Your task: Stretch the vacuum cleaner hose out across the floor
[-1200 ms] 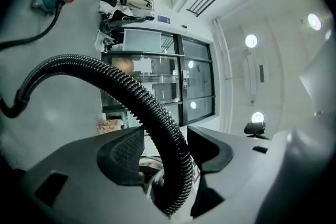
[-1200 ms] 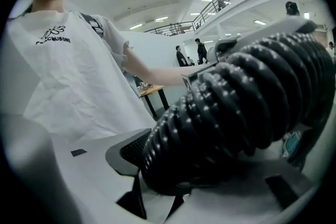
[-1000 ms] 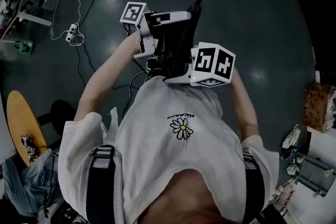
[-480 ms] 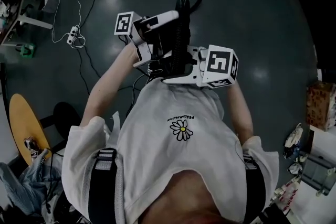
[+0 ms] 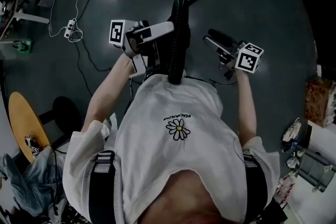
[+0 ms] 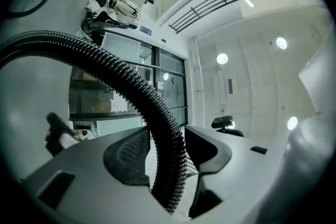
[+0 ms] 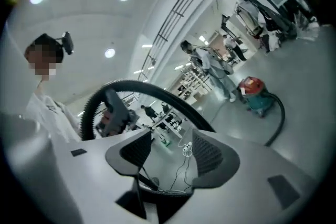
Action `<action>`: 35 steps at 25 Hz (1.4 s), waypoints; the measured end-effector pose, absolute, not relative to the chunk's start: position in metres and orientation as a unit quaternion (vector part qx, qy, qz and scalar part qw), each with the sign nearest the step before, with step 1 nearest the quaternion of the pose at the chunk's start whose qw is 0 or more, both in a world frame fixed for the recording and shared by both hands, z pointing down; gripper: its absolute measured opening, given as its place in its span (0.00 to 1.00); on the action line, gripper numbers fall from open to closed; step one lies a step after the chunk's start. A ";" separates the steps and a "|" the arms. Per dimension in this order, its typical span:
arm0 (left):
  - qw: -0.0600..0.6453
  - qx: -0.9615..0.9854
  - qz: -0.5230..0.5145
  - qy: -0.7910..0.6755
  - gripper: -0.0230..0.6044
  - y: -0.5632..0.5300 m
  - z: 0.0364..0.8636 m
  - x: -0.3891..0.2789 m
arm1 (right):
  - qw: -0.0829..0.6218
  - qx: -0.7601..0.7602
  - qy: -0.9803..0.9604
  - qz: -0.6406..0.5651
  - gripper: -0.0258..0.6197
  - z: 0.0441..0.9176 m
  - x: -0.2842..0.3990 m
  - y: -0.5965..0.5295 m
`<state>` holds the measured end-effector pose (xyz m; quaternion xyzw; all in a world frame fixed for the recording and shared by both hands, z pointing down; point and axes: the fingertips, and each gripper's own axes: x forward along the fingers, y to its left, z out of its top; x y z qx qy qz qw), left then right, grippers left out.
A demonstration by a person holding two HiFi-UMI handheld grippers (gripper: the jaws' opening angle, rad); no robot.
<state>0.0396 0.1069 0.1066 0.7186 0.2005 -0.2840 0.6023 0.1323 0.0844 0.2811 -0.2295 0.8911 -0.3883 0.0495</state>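
Your left gripper (image 6: 167,152) has its fingers closed on the black ribbed hose (image 5: 178,34). The hose is lifted off the floor (image 5: 252,8), with its long axis running from the vacuum cleaner (image 7: 254,93) ahead back toward your chest. Your right gripper (image 7: 170,157) is open and empty, off to the hose's right and clear of it, so the pull away from the cleaner probably falls to the left hand.

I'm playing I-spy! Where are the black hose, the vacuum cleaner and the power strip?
black hose (image 5: 180,44): head view, ribbed raised part.
vacuum cleaner (image 7: 251,84): right gripper view, red lid.
power strip (image 5: 69,29): head view, white body.
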 end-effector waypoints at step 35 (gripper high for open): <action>0.420 0.834 -0.227 0.275 0.34 0.175 0.074 -0.004 | 0.032 -0.452 0.879 0.148 0.24 0.095 0.087 -0.130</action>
